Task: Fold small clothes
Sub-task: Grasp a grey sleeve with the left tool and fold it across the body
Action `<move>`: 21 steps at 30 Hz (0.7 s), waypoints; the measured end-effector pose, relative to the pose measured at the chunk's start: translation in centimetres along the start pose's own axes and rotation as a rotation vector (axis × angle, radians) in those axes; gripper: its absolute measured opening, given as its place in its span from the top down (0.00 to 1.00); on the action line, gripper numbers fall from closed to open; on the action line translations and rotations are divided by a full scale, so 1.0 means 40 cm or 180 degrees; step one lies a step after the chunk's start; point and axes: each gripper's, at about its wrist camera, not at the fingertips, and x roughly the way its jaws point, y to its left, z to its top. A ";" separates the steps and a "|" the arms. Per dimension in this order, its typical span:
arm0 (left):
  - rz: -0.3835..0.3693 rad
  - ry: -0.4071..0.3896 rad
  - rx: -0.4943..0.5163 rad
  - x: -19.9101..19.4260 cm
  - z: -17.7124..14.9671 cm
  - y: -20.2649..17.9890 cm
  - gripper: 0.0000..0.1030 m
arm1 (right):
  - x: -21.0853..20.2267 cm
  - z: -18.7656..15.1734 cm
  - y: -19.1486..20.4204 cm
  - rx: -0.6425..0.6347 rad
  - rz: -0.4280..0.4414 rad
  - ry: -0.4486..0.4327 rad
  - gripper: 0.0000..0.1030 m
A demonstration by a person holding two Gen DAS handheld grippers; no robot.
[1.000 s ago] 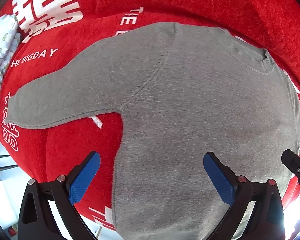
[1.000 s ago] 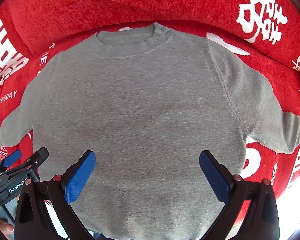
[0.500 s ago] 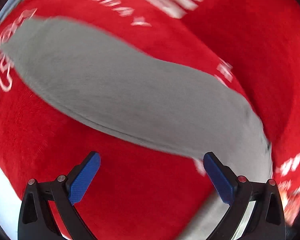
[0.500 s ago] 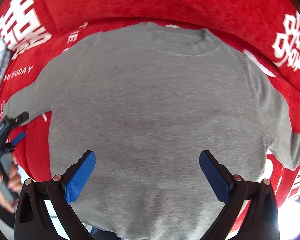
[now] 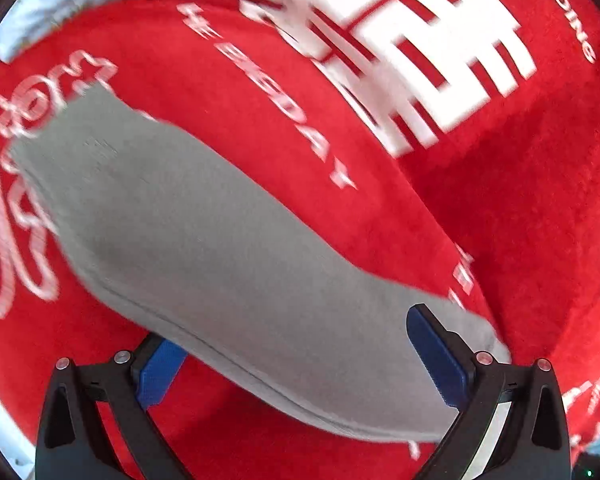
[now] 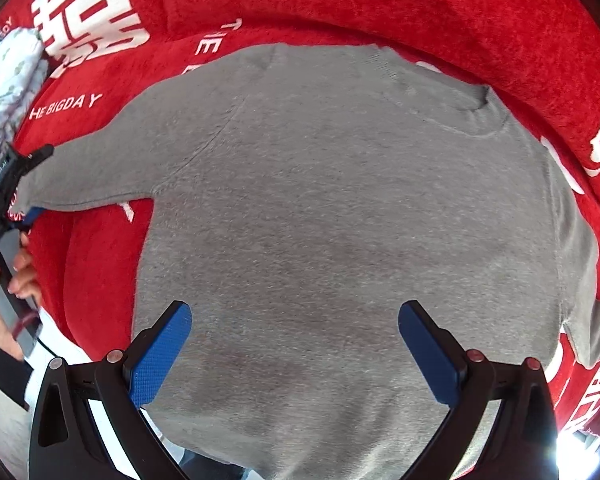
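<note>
Meanwhile the left gripper (image 5: 296, 356) stood wide open astride the sleeve (image 5: 204, 248) of the gray sweater (image 6: 332, 232), one blue pad under the cloth edge, nothing clamped. The right gripper (image 6: 294, 350) hung equally spread above the sweater's lower body, holding nothing. The sweater lay flat, front up, on a red blanket (image 6: 460, 12) with white lettering; a floral cloth (image 6: 8, 80) sat at the far left.

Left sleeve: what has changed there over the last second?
The left hand-held gripper swung off the sweater body to the left sleeve; its open jaws now straddle the sleeve, one finger under the edge, not yet closed. The right hand-held gripper stays open above the hem. The sweater lies flat, unfolded.
</note>
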 end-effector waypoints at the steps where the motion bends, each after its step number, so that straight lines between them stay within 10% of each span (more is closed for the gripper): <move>1: 0.0099 -0.0033 -0.0025 -0.003 0.010 0.013 0.09 | 0.000 -0.001 0.002 -0.0005 0.0004 0.0004 0.00; 5: 0.0267 0.0013 -0.0045 0.013 0.049 0.055 0.95 | -0.004 -0.004 -0.002 0.0030 0.0036 0.0001 0.00; 12: -0.0247 -0.0074 0.0456 -0.096 0.038 -0.052 0.94 | -0.037 -0.025 -0.056 0.0190 0.0169 -0.0139 0.00; 21: -0.1150 0.0189 0.1711 -0.143 -0.179 -0.599 0.94 | -0.119 -0.060 -0.253 0.0612 0.0312 -0.0421 0.00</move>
